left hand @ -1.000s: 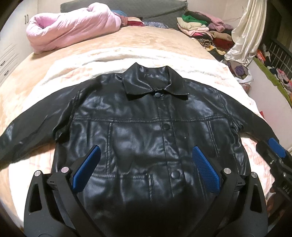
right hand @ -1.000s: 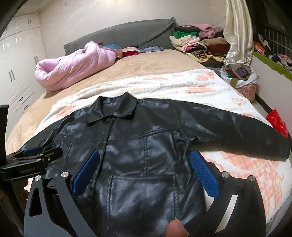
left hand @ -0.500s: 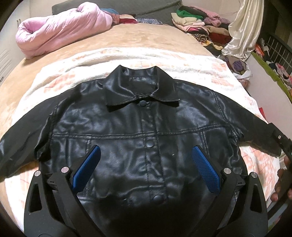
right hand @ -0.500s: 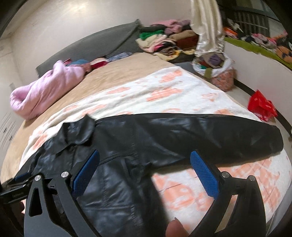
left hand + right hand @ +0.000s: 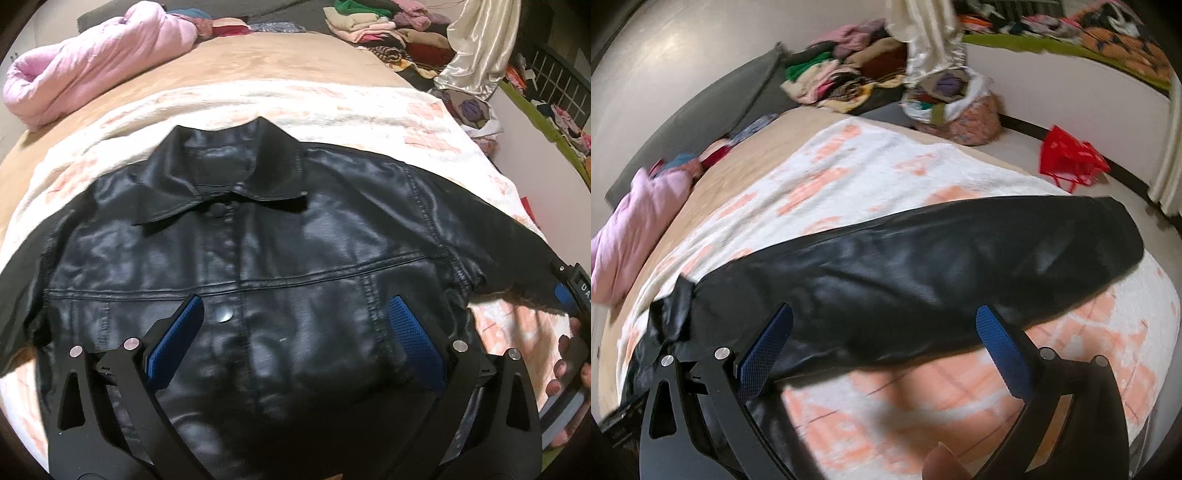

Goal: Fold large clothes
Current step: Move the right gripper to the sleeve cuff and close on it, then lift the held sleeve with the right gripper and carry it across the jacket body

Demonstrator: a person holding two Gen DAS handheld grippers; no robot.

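A black leather jacket point(image 5: 303, 258) lies flat and buttoned, front up, on a white and peach blanket point(image 5: 258, 99) on the bed, sleeves spread to both sides. My left gripper point(image 5: 295, 339) is open and empty above the jacket's chest. My right gripper point(image 5: 882, 354) is open and empty above the jacket's right sleeve point(image 5: 960, 258), which stretches toward the bed's right edge. The right gripper also shows at the right edge of the left wrist view point(image 5: 569, 295).
A pink padded coat point(image 5: 92, 62) lies at the head of the bed. Folded clothes point(image 5: 376, 22) are piled at the back right. A bag of clothes point(image 5: 953, 103) and a red bag point(image 5: 1071, 158) stand on the floor to the right.
My left gripper moved forward over the jacket toward the collar. My right gripper swung right, from the jacket's body to over the right sleeve.
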